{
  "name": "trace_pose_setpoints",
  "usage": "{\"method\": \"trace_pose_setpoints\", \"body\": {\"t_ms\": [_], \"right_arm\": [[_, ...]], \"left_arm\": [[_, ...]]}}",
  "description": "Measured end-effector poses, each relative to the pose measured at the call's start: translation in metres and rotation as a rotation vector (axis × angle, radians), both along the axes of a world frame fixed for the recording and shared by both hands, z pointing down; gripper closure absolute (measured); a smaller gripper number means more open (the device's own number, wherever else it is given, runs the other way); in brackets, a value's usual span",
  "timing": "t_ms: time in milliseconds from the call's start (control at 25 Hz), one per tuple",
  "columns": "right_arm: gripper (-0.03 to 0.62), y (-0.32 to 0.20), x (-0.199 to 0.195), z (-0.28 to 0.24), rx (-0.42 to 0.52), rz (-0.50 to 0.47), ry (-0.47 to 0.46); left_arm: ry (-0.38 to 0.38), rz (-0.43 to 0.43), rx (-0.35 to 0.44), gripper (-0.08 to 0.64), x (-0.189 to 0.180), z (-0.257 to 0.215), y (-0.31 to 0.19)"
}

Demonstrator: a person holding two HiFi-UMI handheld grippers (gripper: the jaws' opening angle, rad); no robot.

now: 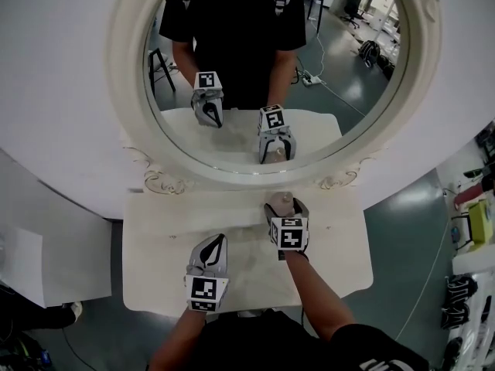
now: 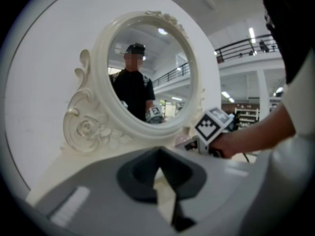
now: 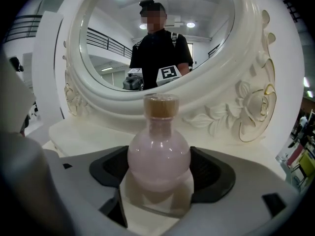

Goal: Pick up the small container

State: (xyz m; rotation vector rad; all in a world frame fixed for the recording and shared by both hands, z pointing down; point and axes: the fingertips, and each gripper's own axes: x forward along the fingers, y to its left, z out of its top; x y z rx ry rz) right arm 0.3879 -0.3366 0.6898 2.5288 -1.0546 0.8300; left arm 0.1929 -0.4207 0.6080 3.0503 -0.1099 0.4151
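Container [image 3: 159,156]: pink bottle, cork top, upright on table [image 1: 155,246] before mirror [image 1: 124,91].
Right gripper [image 1: 285,207]: jaws wide, bulb between them, plain in its own view; head view shows only the top.
Left gripper [image 1: 219,240]: jaws together, empty.

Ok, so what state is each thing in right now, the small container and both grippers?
small container: upright on the table, stoppered, not lifted.
right gripper: jaws apart, container between them.
left gripper: shut, empty.
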Motion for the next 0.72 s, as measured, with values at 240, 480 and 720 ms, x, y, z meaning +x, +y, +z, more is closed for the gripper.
{"method": "trace_pose_setpoints", "body": {"t_ms": [240,480,720], "right_arm": [[0.253,-0.006,0.006,0.002,0.028,-0.010,-0.048],[0.244,-0.004,0.006,0.001,0.031,-0.022,-0.039],[0.244,-0.007,-0.002,-0.004,0.051,-0.061,-0.012]], "left_arm": [[0.002,-0.011,-0.016,0.552,-0.004,0.002,-0.005],[0.005,-0.004,-0.023,0.552,-0.006,0.001,-0.003],[-0.003,-0.002,-0.005,0.552,-0.012,0.001,-0.003]]}}
